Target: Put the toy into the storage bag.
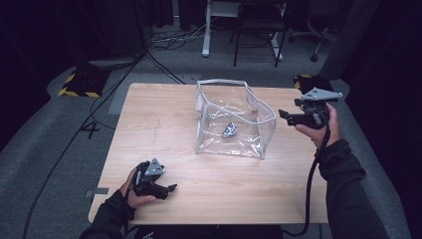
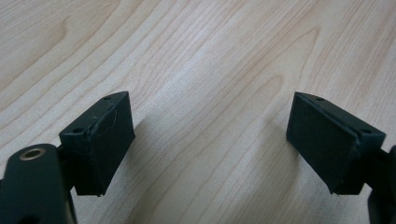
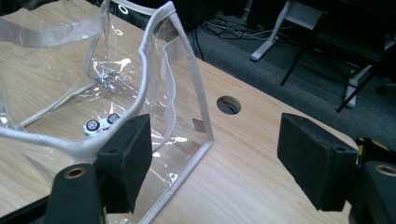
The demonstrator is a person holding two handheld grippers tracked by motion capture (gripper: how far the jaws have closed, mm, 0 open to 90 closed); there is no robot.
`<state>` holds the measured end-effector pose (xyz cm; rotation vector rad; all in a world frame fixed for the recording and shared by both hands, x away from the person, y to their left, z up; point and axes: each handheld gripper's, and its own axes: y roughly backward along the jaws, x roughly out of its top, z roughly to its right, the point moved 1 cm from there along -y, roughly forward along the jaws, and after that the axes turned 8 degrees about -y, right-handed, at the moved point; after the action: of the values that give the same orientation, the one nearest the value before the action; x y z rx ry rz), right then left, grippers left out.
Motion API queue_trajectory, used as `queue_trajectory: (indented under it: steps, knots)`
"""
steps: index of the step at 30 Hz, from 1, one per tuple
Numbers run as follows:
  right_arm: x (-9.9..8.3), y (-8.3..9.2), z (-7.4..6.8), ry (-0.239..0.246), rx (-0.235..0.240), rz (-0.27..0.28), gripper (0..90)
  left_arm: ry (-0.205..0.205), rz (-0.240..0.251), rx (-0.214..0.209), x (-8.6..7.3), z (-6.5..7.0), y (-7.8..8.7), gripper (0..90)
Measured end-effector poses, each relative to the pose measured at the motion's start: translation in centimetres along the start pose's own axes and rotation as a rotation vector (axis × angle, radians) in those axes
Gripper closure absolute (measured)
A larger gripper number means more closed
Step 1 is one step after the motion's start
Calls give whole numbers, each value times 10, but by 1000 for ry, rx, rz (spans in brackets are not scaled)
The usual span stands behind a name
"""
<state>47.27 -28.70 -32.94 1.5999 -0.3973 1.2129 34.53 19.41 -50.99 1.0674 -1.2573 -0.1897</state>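
Observation:
A clear plastic bag (image 1: 234, 119) with white trim stands open in the middle of the wooden table (image 1: 164, 119). A small toy car (image 1: 229, 130) lies inside it on its roof, wheels up (image 3: 99, 124). My right gripper (image 1: 288, 115) hovers open just right of the bag (image 3: 159, 70), level with its rim, nothing between its pads (image 3: 312, 158). My left gripper (image 1: 169, 189) rests open near the table's front left, over bare wood (image 2: 210, 130), empty between its pads (image 2: 105, 140).
A round cable hole (image 3: 229, 104) is cut in the table beyond the bag's corner. Black cables (image 1: 74, 134) run over the grey floor at left. A chair and desk legs (image 1: 254, 35) stand behind the table.

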Motion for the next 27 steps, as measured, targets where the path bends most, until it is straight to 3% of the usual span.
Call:
queue_trajectory:
  steps: [10, 27]
  knots:
    - [-13, 2, -1, -1, 5, 4, 276, 0, 3, 1, 0, 0, 0, 154]
    - [-44, -2, -5, 8, 7, -37, 273, 0, 0, 0, 0, 0, 0, 154]
